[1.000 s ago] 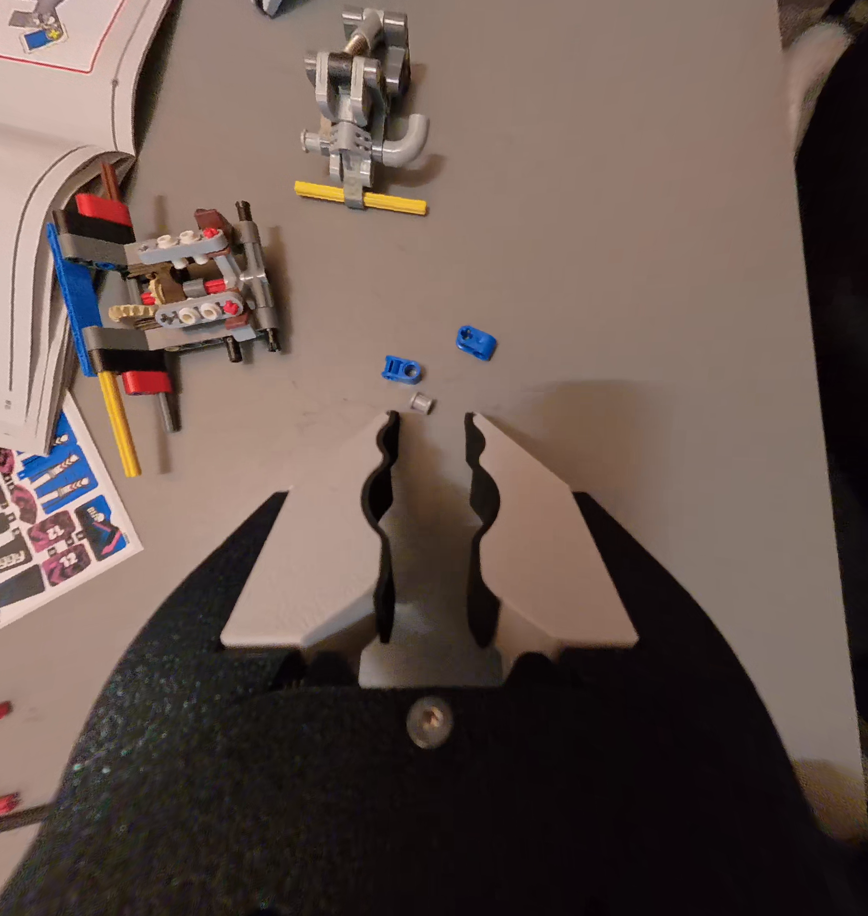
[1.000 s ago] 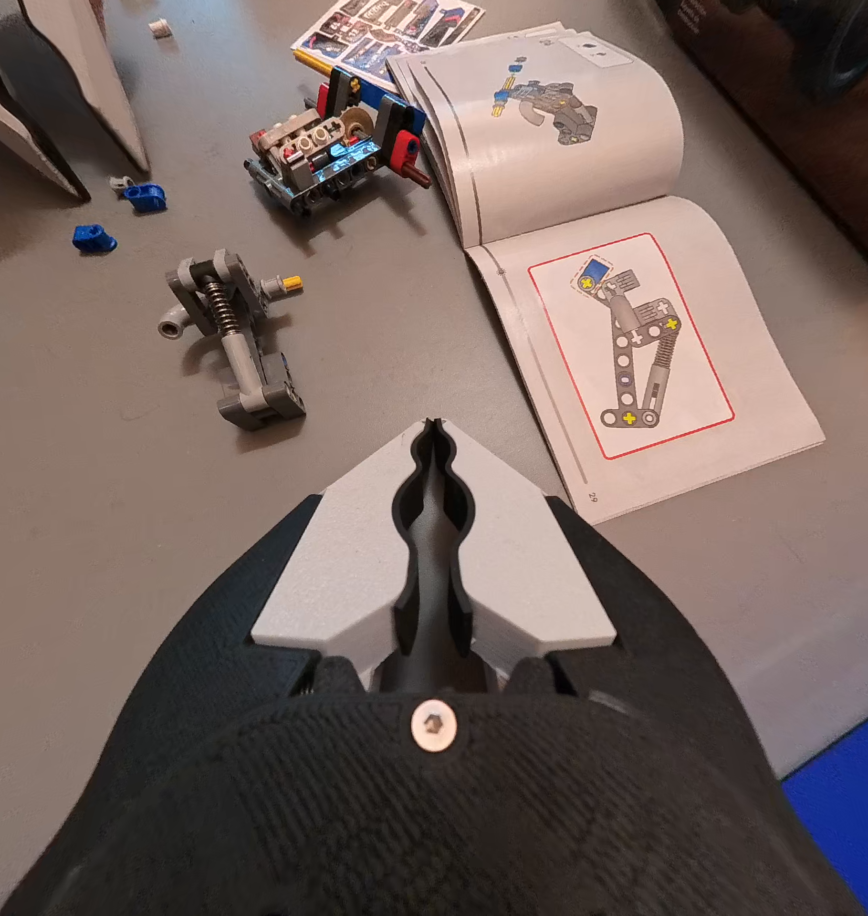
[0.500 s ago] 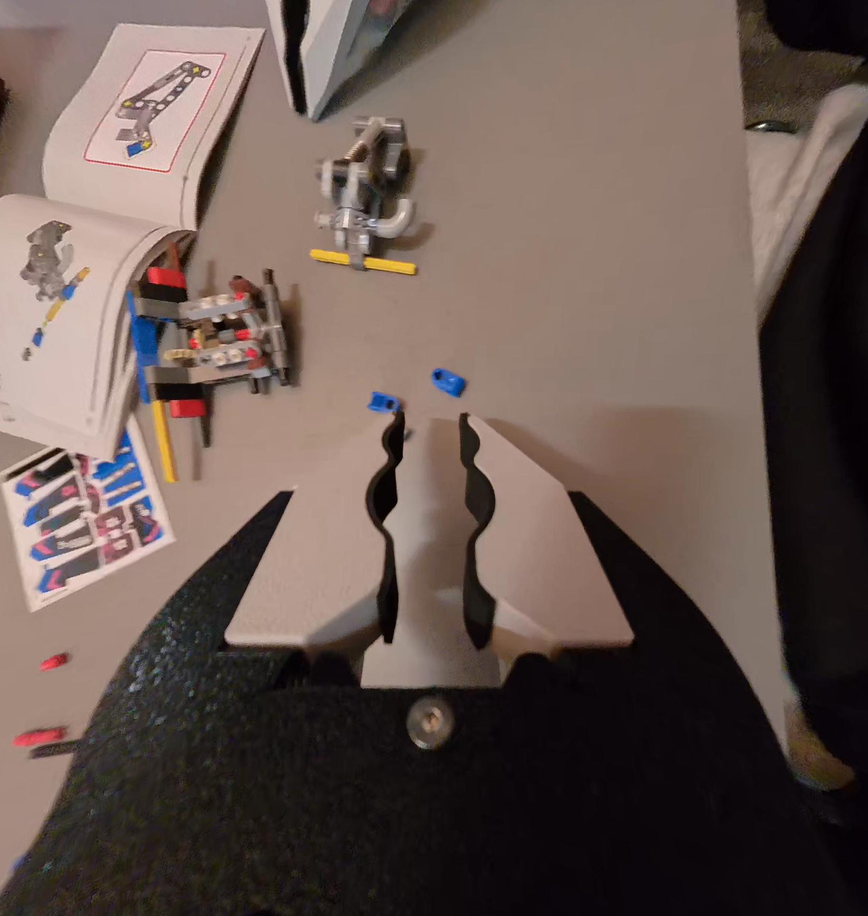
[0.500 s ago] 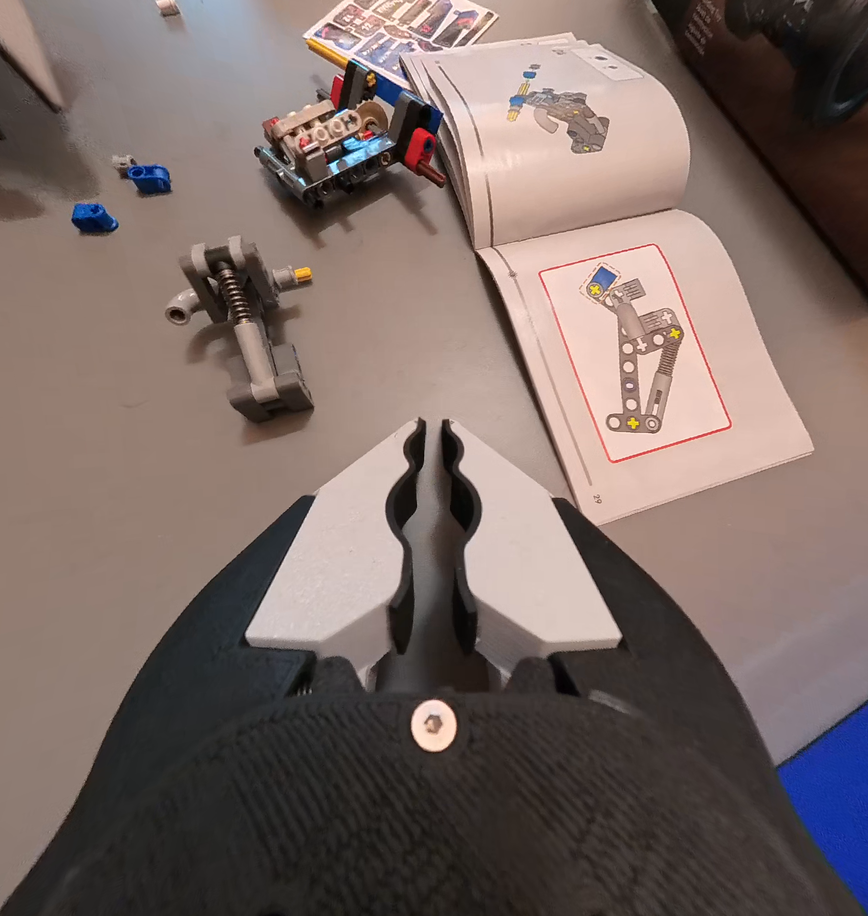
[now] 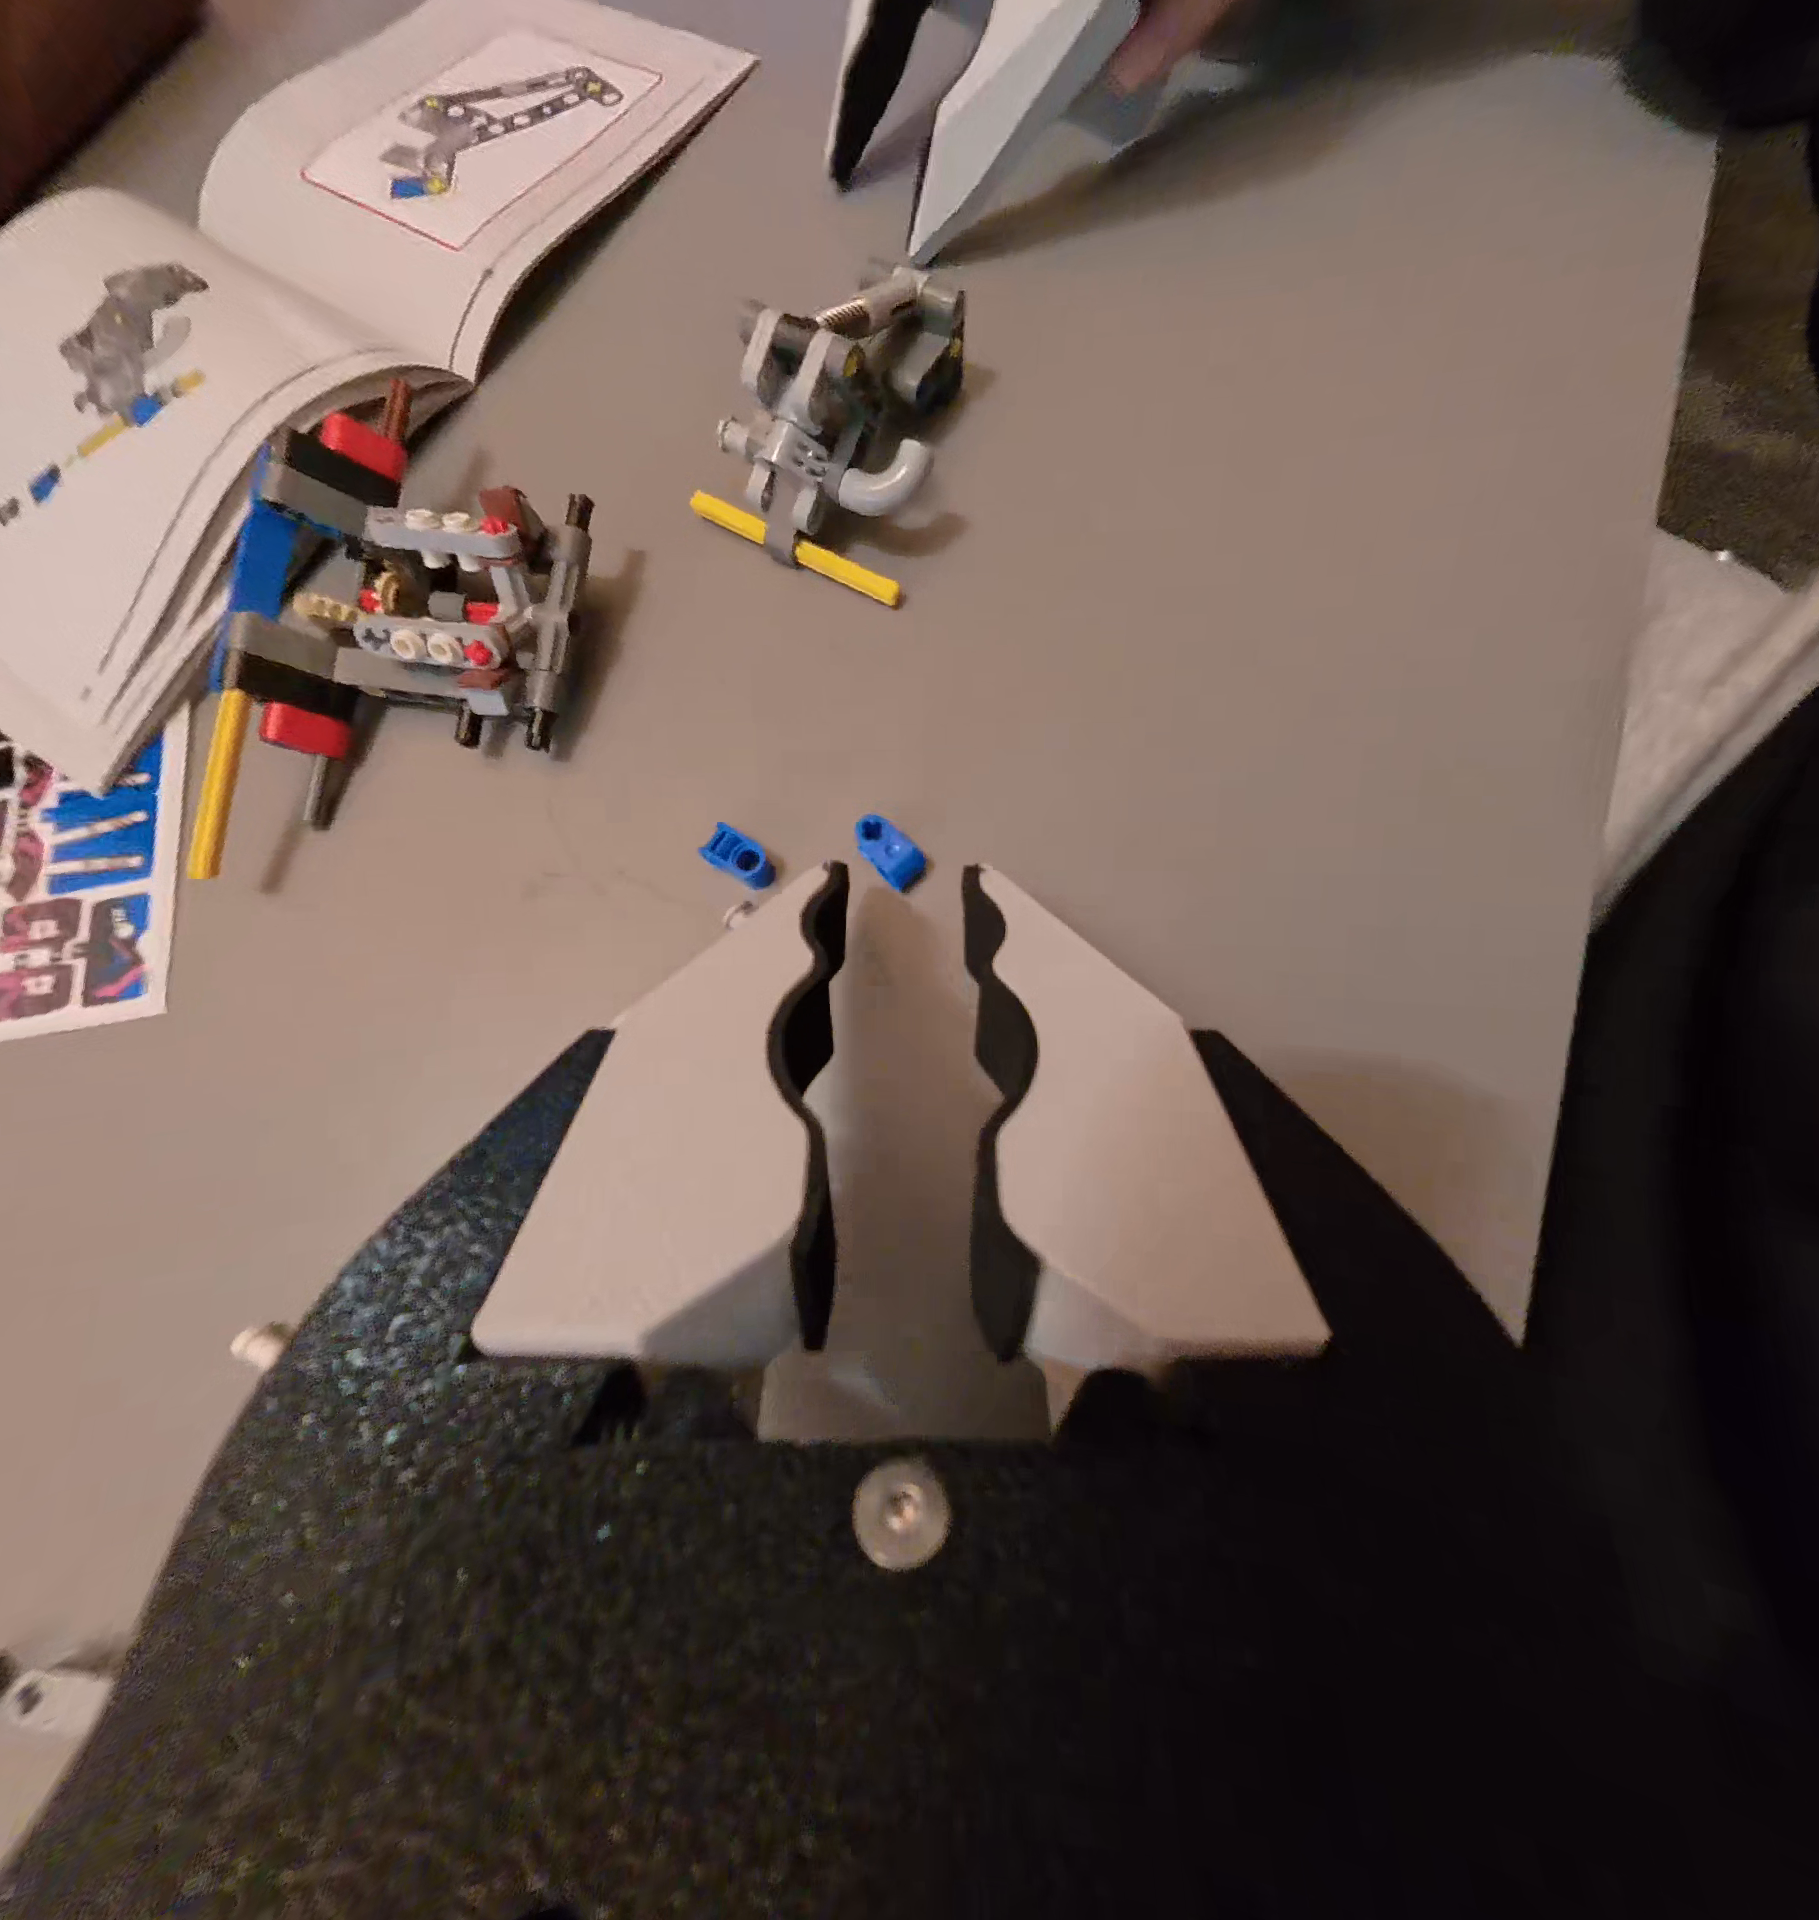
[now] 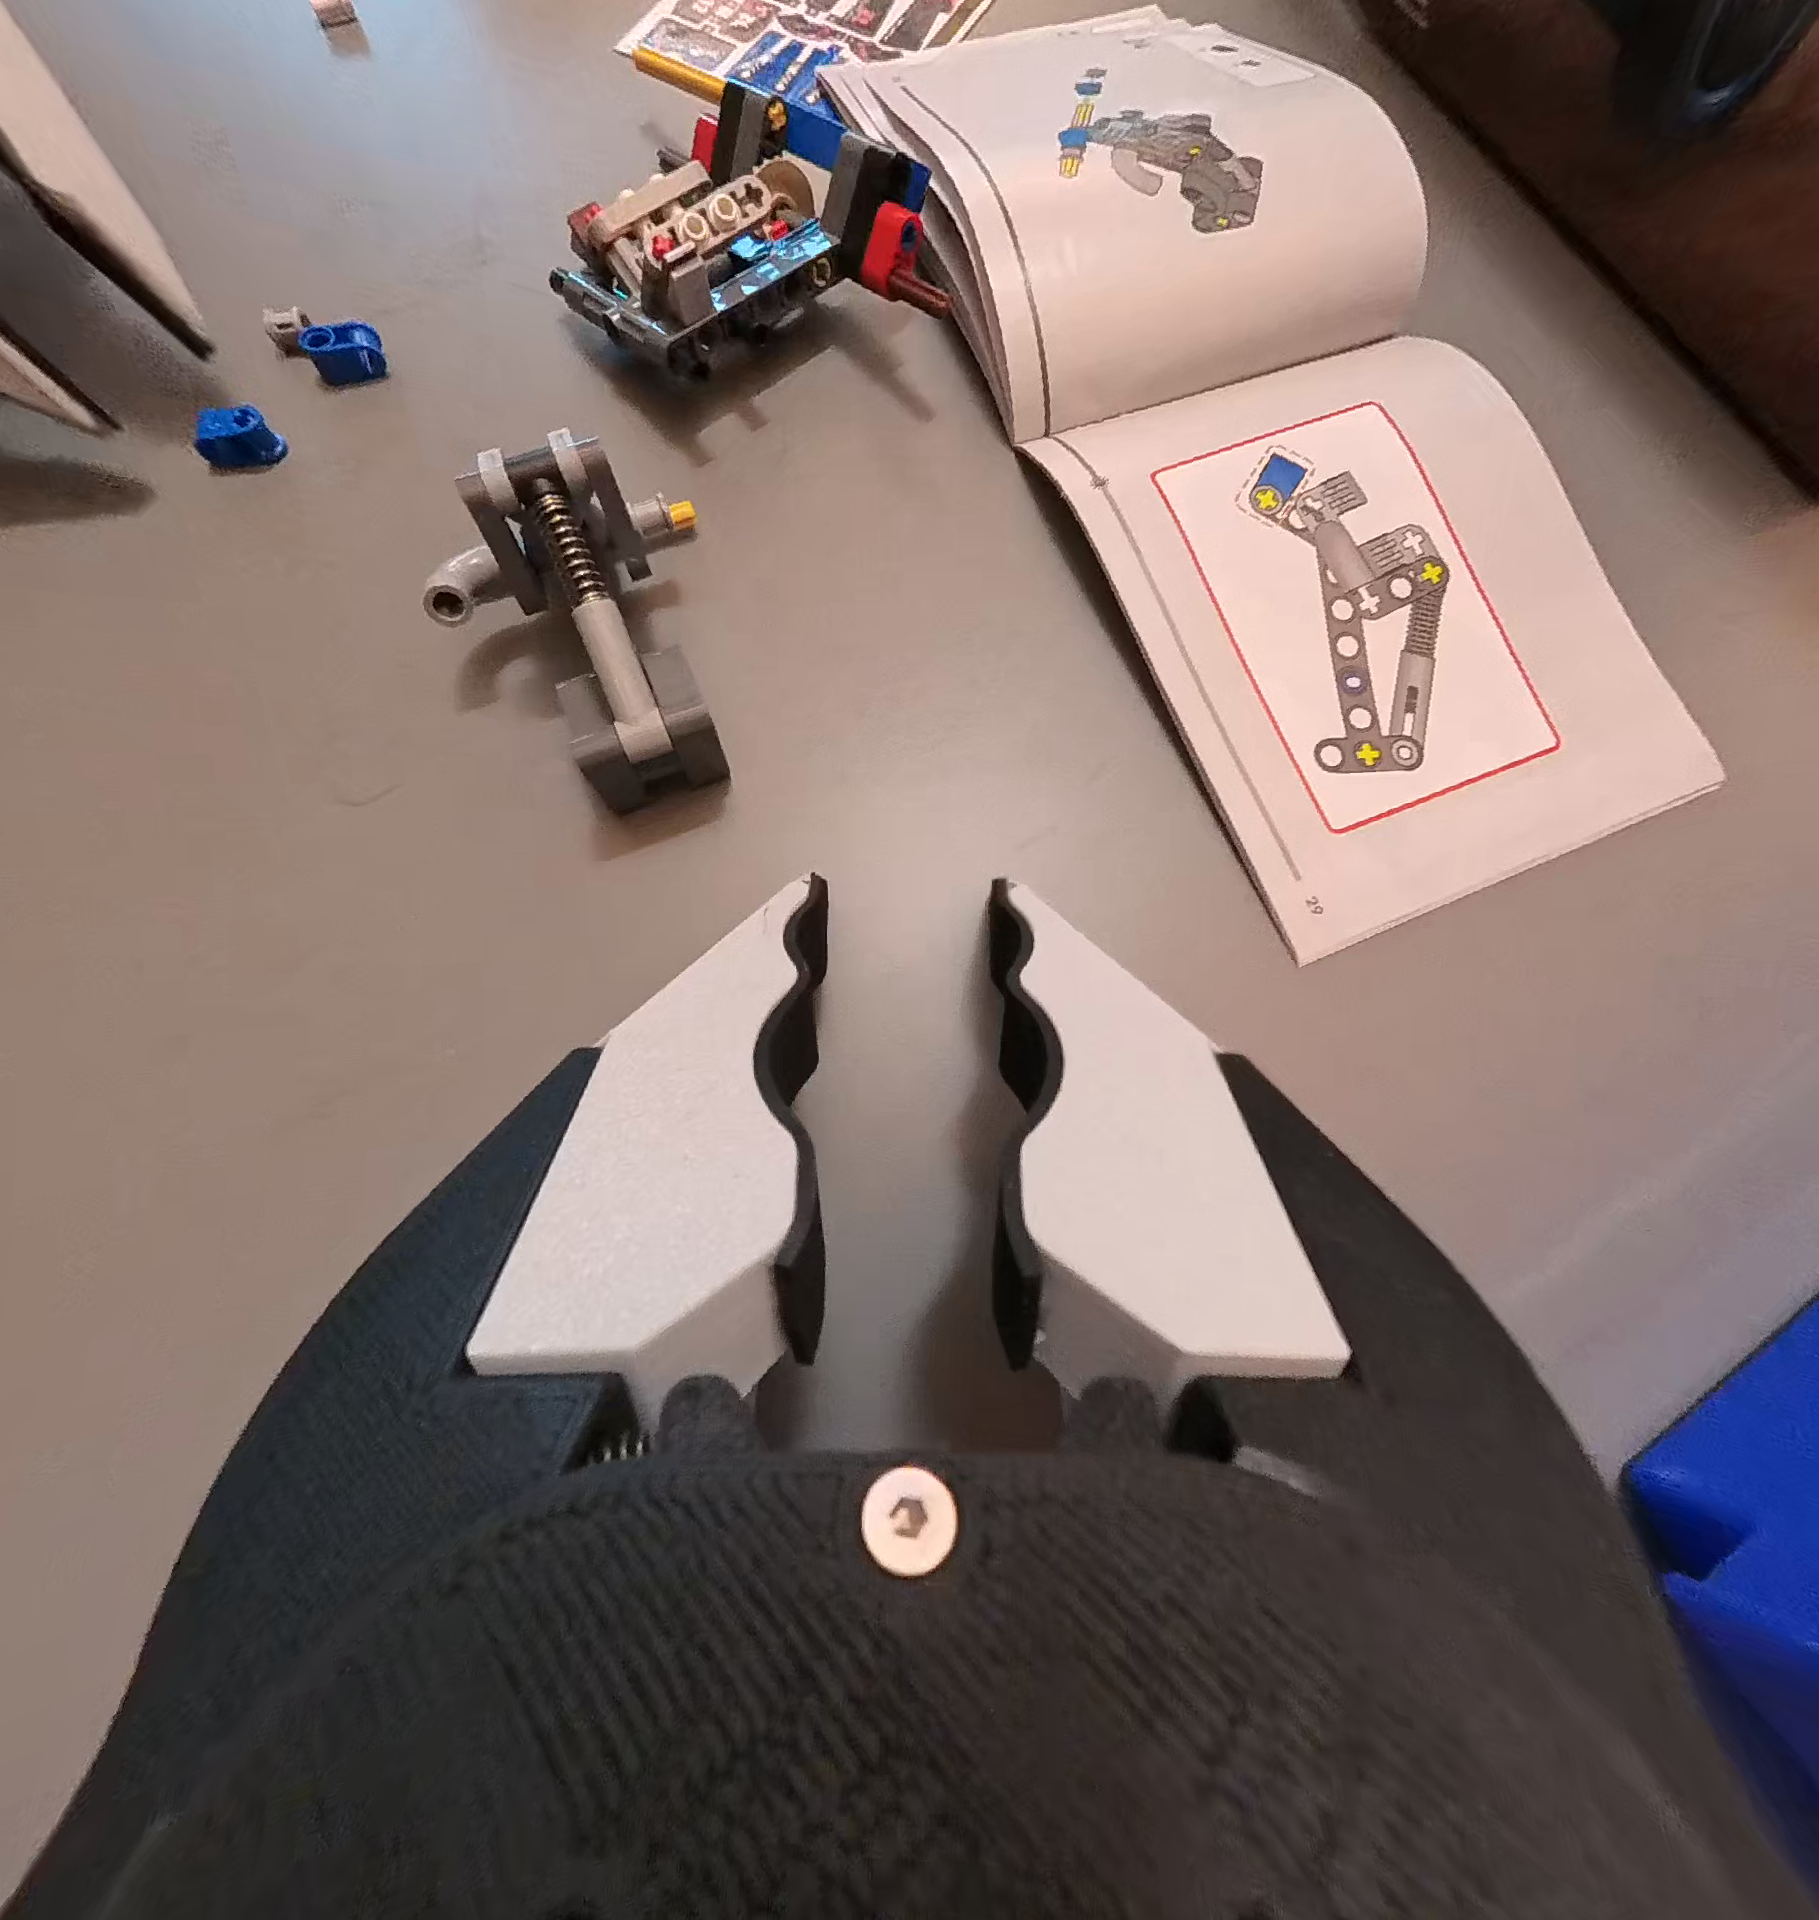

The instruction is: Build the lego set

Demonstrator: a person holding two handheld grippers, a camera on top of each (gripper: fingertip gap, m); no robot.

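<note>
My left gripper (image 5: 902,881) is open and empty, low over the grey table (image 5: 1248,675). A small blue connector (image 5: 889,850) lies right at its tips. A second blue connector (image 5: 737,854) and a tiny grey bush (image 5: 739,912) lie just left of the left finger. My right gripper (image 6: 905,902) is open and empty. A grey spring assembly (image 6: 583,613) with a yellow axle (image 5: 796,549) lies ahead of it, slightly left. A multicoloured chassis assembly (image 5: 437,613) sits beside the open instruction booklet (image 6: 1300,520). The right gripper also shows in the left wrist view (image 5: 946,125), near the assembly's far end.
A sticker sheet (image 5: 43,904) lies at the left beside the booklet. A blue box (image 6: 1778,1507) is at the right gripper's lower right and a dark box (image 6: 1663,208) stands behind the booklet. The table's right edge (image 5: 1611,727) is close. Small loose pieces (image 5: 261,1345) lie at the left. The tips of one gripper are about 20 cm away from the tips of the other.
My right gripper has opened from shut and moved closer to the spring assembly. My left gripper pulled back, then shifted so that the right-hand blue connector lies at its tips.
</note>
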